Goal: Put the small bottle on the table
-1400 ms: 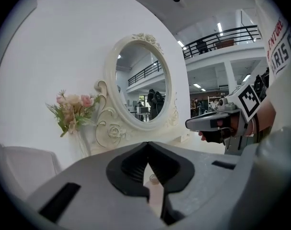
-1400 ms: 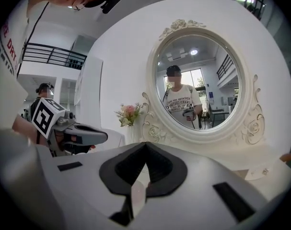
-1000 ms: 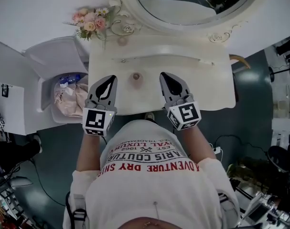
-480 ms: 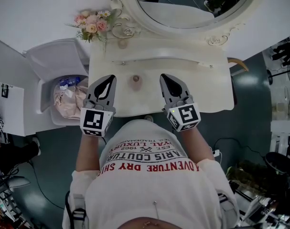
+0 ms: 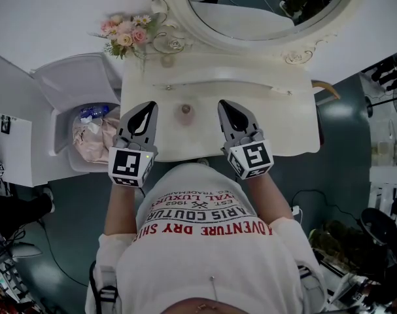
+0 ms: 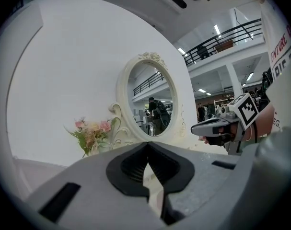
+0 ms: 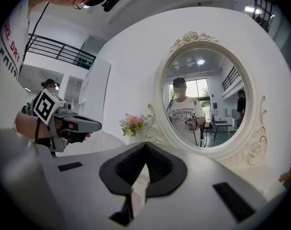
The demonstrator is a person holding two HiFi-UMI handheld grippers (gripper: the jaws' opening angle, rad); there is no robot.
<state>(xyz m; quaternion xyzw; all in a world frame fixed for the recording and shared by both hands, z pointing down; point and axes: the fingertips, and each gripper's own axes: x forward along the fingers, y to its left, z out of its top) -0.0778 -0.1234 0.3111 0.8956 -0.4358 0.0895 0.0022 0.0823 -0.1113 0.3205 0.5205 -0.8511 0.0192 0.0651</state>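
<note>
Barely anything has moved since the earlier frames: the left gripper (image 5: 148,105) has slid a touch to the left and nearer the person, while the right gripper (image 5: 222,103) and the small bottle (image 5: 185,110) sit where they were.

Left fingers (image 6: 131,164) are clenched, their dark pads meeting at the tip with nothing between them. Right fingers (image 7: 159,169) are clenched too, tips together and empty. Both grippers hover over the near edge of the cream dressing-table surface (image 5: 283,123), side by side and pointing toward the far wall, each carrying its marker cube at the near end.

The small bottle stands upright on the surface between the two grippers, apart from both and slightly closer to the left one; neither touches it.

Farther out, an oval mirror (image 5: 263,8) in a carved white frame rises at the far side of the surface. A bunch of pink and cream flowers (image 5: 125,31) sits at the far left corner, beside the mirror frame. Left of the dressing table stands a white bin (image 5: 74,84) with its lid raised and a pale bag (image 5: 93,133) inside. The person's white printed shirt (image 5: 205,241) fills the near part of the head view.
</note>
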